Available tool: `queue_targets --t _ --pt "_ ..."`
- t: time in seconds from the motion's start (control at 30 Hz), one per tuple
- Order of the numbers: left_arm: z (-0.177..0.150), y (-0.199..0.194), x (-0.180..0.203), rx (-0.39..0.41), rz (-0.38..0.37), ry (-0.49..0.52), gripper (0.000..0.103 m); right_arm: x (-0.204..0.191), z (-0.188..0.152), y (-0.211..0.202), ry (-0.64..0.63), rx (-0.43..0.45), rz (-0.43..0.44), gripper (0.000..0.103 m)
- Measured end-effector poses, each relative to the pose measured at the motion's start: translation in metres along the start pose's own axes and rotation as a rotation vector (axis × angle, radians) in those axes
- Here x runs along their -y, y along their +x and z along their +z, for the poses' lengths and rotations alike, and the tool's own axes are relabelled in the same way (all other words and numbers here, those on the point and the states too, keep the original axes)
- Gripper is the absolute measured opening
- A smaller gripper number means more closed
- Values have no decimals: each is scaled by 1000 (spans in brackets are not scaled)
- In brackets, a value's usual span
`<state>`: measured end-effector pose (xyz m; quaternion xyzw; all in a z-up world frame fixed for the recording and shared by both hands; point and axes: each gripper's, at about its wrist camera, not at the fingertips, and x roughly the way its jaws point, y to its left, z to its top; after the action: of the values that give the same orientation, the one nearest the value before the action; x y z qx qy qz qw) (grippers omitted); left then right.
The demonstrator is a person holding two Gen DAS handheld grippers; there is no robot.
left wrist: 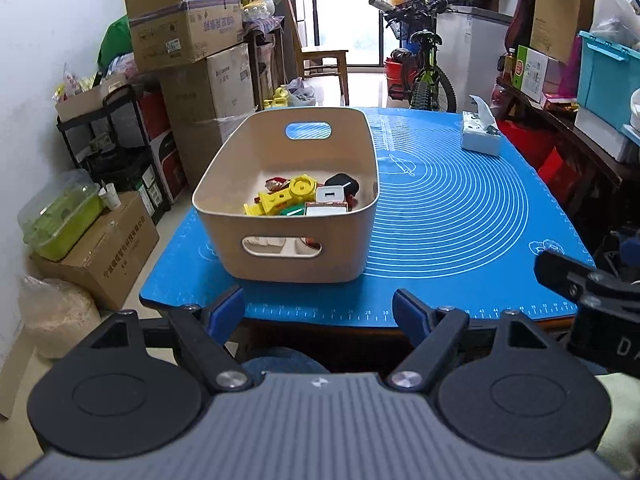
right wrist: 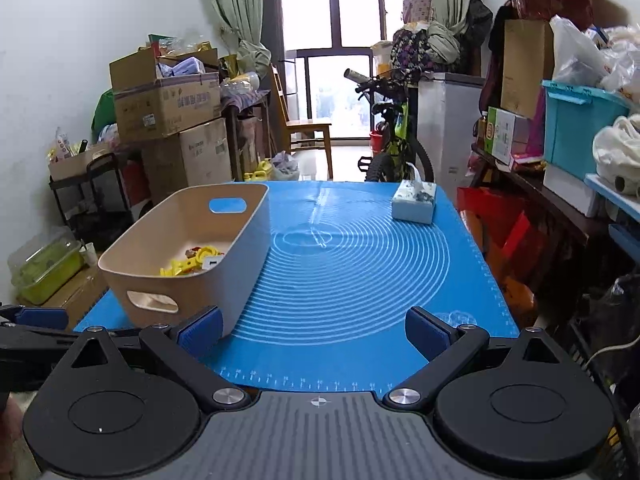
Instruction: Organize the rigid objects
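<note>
Jaws: left gripper (left wrist: 318, 312) and right gripper (right wrist: 314, 330) both spread wide, holding nothing.
Bin (left wrist: 256, 168): ahead of left jaws, toys (left wrist: 300, 198) inside.

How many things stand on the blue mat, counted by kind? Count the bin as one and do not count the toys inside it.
Beige bin: 1
Tissue box: 1
Total: 2

Your left gripper (left wrist: 320, 312) is held level and low, its blue-padded fingers (left wrist: 226, 310) spread wide with nothing between them. Your right gripper (right wrist: 316, 332) sits just beside it, also level, its fingers (right wrist: 426, 336) equally wide apart and holding nothing.
</note>
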<state>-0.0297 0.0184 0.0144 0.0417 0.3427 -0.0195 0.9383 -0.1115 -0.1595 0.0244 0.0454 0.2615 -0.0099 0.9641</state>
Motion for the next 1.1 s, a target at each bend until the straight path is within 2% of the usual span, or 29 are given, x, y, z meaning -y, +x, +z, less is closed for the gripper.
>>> queue_targets --t 0.37,0.67,1.1 --pt "-7 10 -2 -17 -21 -11 81 1 -15 4 -2 6 -13 98" --pt "-7 14 -4 -29 -30 -18 82 5 -15 15 4 -31 -16 98" --pt "-7 13 -5 -27 -25 -16 82 5 -15 16 0 -30 -17 100"
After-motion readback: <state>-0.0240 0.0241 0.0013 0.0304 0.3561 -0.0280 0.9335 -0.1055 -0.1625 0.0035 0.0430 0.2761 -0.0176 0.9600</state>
